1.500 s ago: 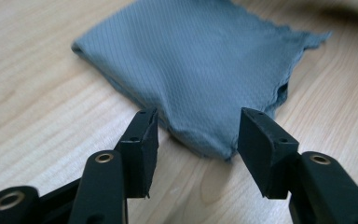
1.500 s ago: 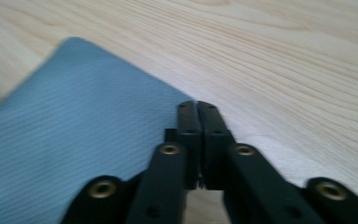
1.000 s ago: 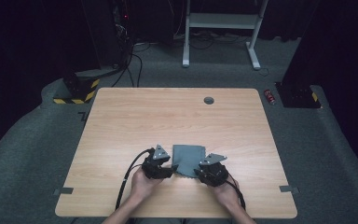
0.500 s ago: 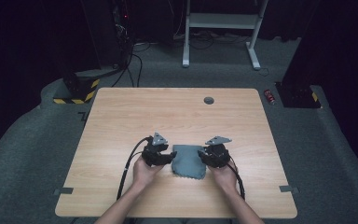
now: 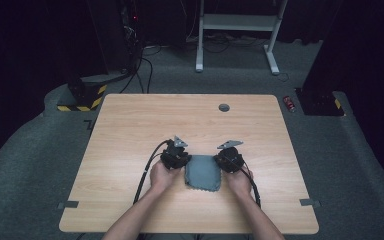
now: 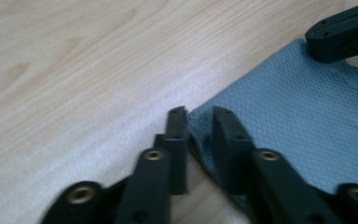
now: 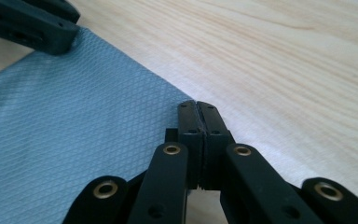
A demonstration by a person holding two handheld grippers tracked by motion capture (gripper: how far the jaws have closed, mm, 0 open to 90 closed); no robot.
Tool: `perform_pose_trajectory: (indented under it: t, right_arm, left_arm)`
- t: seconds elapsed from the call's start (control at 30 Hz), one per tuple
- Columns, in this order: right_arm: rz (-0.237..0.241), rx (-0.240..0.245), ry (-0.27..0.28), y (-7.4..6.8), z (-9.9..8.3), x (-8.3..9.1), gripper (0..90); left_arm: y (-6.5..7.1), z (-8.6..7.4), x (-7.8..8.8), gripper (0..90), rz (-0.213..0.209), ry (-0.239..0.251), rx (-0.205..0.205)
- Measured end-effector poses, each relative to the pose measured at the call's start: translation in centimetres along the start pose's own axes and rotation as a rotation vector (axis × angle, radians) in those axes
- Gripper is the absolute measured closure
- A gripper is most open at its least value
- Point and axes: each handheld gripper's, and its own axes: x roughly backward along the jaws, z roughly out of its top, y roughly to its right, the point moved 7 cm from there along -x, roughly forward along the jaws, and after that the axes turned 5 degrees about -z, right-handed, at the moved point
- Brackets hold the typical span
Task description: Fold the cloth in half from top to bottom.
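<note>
A small grey cloth lies flat on the wooden table, between my two grippers. My left gripper is at its far left corner and my right gripper at its far right corner. In the left gripper view the jaws have just been closing, and the left gripper pinches the rucked-up corner of the cloth. In the right gripper view the jaws have also just closed. The right gripper has its jaws pressed together where the edge of the cloth runs into their seam.
A dark round grommet sits in the tabletop at the far middle. Black cables trail from the grippers toward the near edge. Beyond the table stand a white desk frame and a small red object on the carpet.
Both hands moved away from the person, from the cloth's near side to its far corners. The cloth now lies nearer than the grippers.
</note>
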Motion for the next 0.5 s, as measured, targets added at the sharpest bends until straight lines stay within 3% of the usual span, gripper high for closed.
perform_pose_trajectory:
  t: [0.07, 0.13, 0.27, 0.37, 0.5]
  right_arm:
    - [-0.021, -0.002, -0.006, 0.3, 0.4, -0.3, 89.6]
    - [-0.04, -0.008, -0.006, 0.6, 0.8, -0.6, 89.1]
    - [-0.033, -0.051, 0.011, 0.7, 0.7, -0.4, 76.1]
    - [-0.021, -0.022, 0.034, 0.0, 0.1, 0.5, 71.8]
    - [0.009, -0.004, 0.049, -1.1, -0.9, 1.4, 68.6]
  left_arm:
    - [-0.3, 0.5, -0.3, 86.1, 0.022, -0.001, -0.003]
    - [-0.6, 0.6, -0.4, 85.1, 0.026, 0.004, 0.025]
    - [0.2, -0.2, 0.5, 56.1, 0.003, 0.027, 0.033]
    - [1.3, -1.3, 1.6, 48.6, -0.018, 0.027, 0.008]
    - [2.7, -2.4, 3.0, 45.6, -0.05, 0.037, -0.012]
